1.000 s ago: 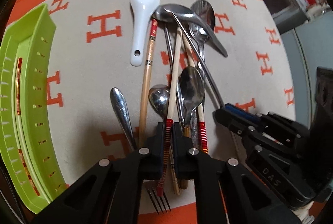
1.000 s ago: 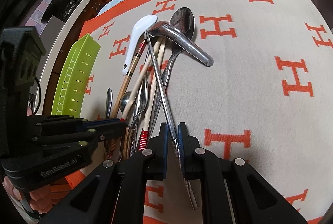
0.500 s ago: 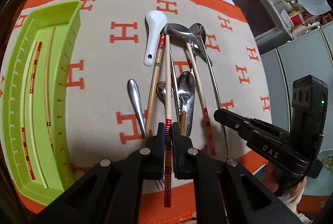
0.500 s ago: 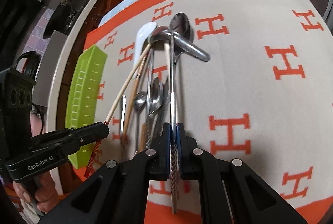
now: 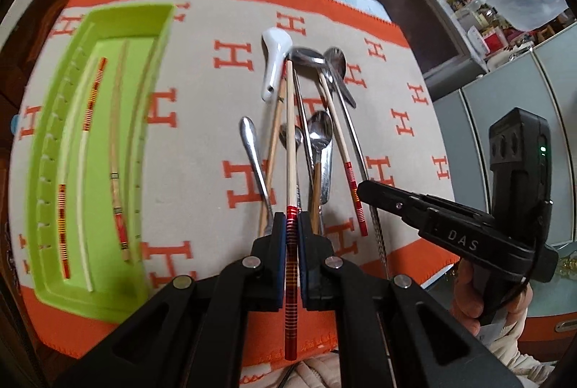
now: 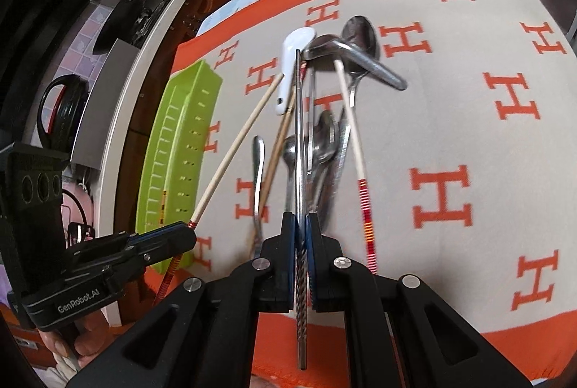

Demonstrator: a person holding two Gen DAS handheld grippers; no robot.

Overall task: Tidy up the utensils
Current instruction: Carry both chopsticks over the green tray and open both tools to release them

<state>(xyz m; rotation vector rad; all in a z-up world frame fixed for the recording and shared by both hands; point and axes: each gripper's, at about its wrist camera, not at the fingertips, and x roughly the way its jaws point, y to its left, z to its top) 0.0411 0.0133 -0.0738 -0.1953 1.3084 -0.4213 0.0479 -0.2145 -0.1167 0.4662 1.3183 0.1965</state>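
On the orange-and-beige cloth (image 5: 202, 149), only the left wrist view looks into the green tray (image 5: 151, 38), where chopsticks lie. Spoon handles in the heap (image 5: 317, 142) overlap and blur. Left gripper (image 5: 292, 229) clamps a red-banded chopstick (image 5: 290, 149); right gripper (image 6: 300, 225) clamps a metal chopstick (image 6: 298, 135), both lifted above the heap.

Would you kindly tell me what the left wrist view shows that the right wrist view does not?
Only the left wrist view looks into the green tray, where chopsticks already lie. Only the right wrist view shows the tray's slotted outer wall and the dark pans behind. Both show the utensil pile, with the white spoon, the left gripper shut on a red-banded chopstick and the right gripper shut on a metal chopstick.
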